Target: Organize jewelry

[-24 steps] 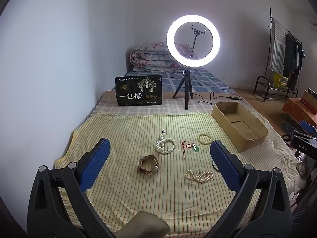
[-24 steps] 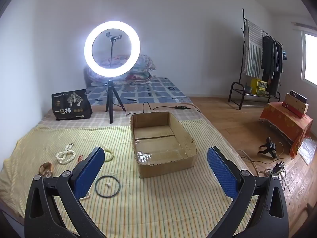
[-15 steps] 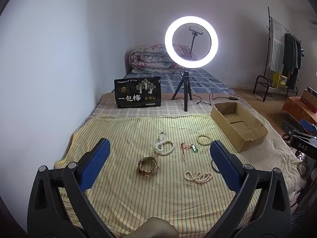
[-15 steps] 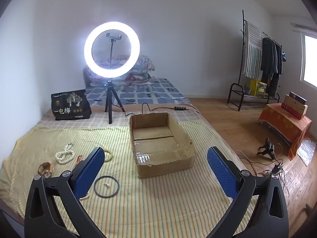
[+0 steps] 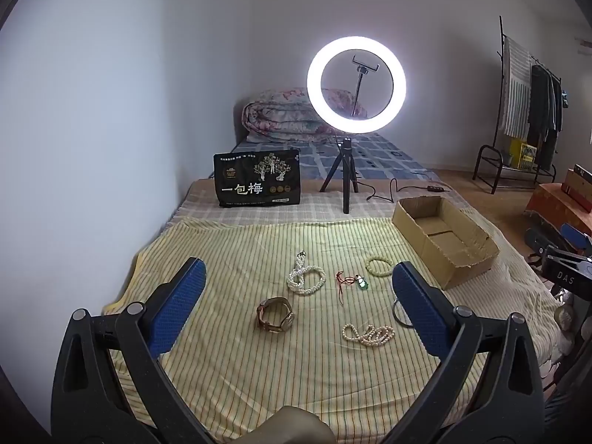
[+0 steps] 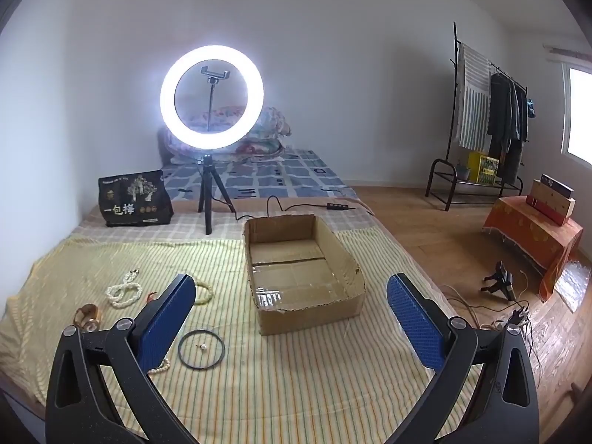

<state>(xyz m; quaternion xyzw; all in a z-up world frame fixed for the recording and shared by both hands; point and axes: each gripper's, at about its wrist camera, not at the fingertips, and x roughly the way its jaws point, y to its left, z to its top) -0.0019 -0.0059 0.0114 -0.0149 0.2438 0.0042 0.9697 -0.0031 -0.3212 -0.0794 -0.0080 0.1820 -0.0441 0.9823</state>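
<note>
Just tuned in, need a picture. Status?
Both grippers, left and right, open, empty. Jewelry loose on cloth: watch, pearl strand. Cardboard box empty. Nothing in the way.

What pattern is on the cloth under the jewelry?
The cloth is pale yellow with thin dark stripes, clearest in the left wrist view.

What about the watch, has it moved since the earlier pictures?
No. The watch lies in the same spot on the striped sheet, just nearer and left of the coiled pearl necklace; only the camera view drifted slightly.
</note>
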